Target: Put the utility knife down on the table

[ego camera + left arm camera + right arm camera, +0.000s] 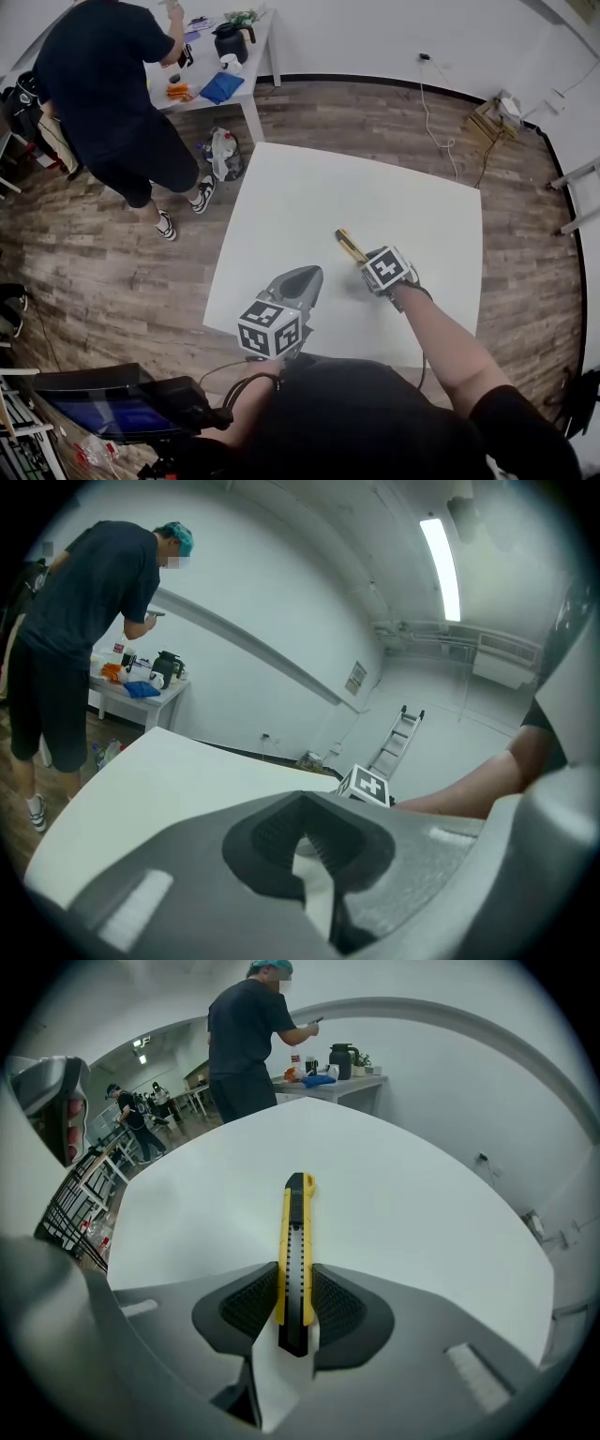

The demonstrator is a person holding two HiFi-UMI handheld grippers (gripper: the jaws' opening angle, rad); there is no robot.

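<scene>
A yellow and black utility knife (294, 1241) points away from me over the white table (403, 1194), and my right gripper (295, 1277) is shut on its rear half. In the head view the knife (351, 246) sticks out toward the table's middle from the right gripper (366, 263). Whether it touches the tabletop I cannot tell. My left gripper (302, 278) hovers at the table's (309, 187) near edge, left of the right one. In its own view the left gripper (301, 804) is shut with its tips touching and nothing held.
A person in dark clothes (112, 94) stands at a second white table (246, 70) at the far left, which carries a black kettle (231, 41) and a blue cloth (221, 87). A dark monitor (103, 405) is at the lower left. Cables (433, 112) trail over the wooden floor.
</scene>
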